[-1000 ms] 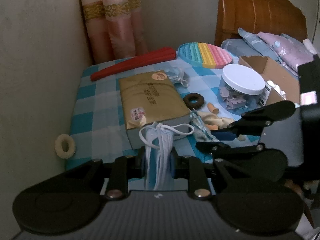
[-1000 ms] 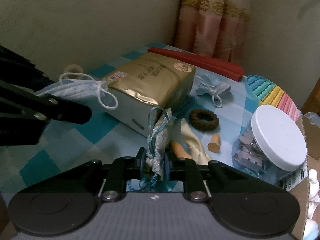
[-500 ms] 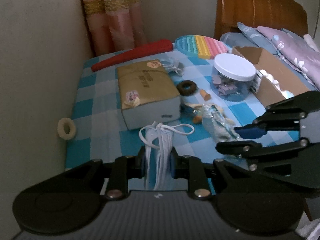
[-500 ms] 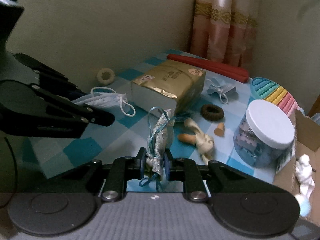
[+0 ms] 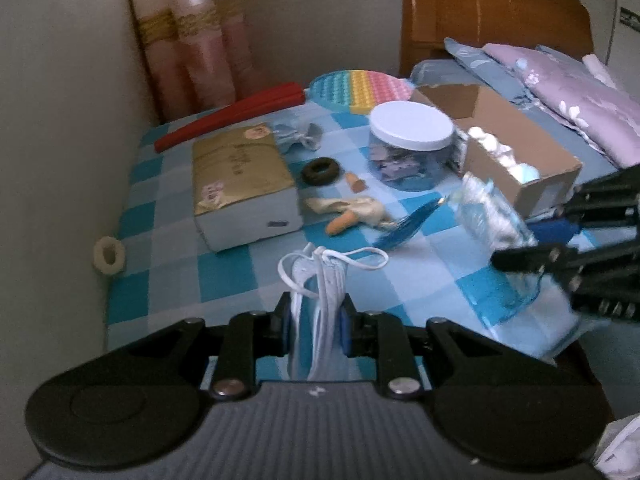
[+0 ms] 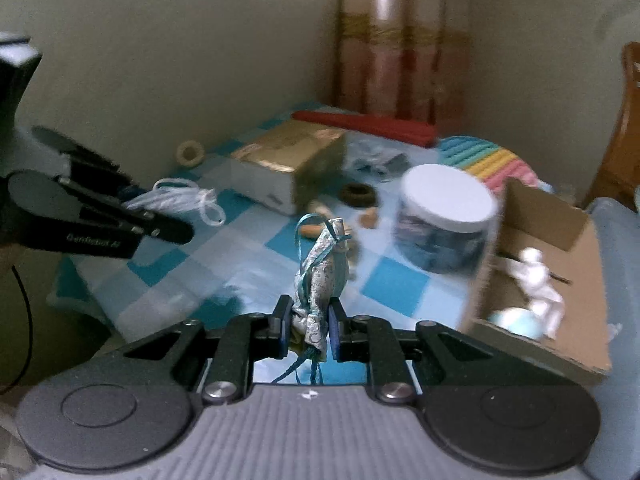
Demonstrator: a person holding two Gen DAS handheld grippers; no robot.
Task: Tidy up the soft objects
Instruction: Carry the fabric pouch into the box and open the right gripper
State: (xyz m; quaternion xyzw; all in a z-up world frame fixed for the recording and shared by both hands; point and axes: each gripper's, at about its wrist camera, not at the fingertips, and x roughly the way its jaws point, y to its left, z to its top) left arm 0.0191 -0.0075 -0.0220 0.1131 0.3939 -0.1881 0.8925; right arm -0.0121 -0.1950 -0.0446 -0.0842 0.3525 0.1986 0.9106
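Note:
A white and blue face mask [image 5: 320, 280] with loose ear loops is pinched in my left gripper [image 5: 316, 316], which is shut on it above the near part of the checked tablecloth [image 5: 168, 276]. My right gripper [image 6: 308, 320] is shut on a silver-blue drawstring pouch [image 6: 324, 272] held off the table. The left wrist view shows the right gripper [image 5: 520, 244] and the pouch [image 5: 492, 216] at the right edge. The right wrist view shows the left gripper [image 6: 160, 210] and the mask [image 6: 176, 200] at the left. A small plush rabbit [image 5: 352, 210] and a second pale blue pouch [image 5: 298, 136] lie on the cloth.
An open cardboard box [image 5: 520, 152] at the right holds white soft items. Near it stands a white-lidded jar [image 5: 412, 136]. A gold-wrapped package [image 5: 240, 176], a brown hair tie [image 5: 320, 170], a red folded fan [image 5: 232, 116], a rainbow bubble mat [image 5: 360, 90] and a cream ring [image 5: 108, 254] lie about.
Both grippers have drawn back from the table while keeping their grips. The right one went further and higher, lifting the pouch and swinging toward the cardboard box side.

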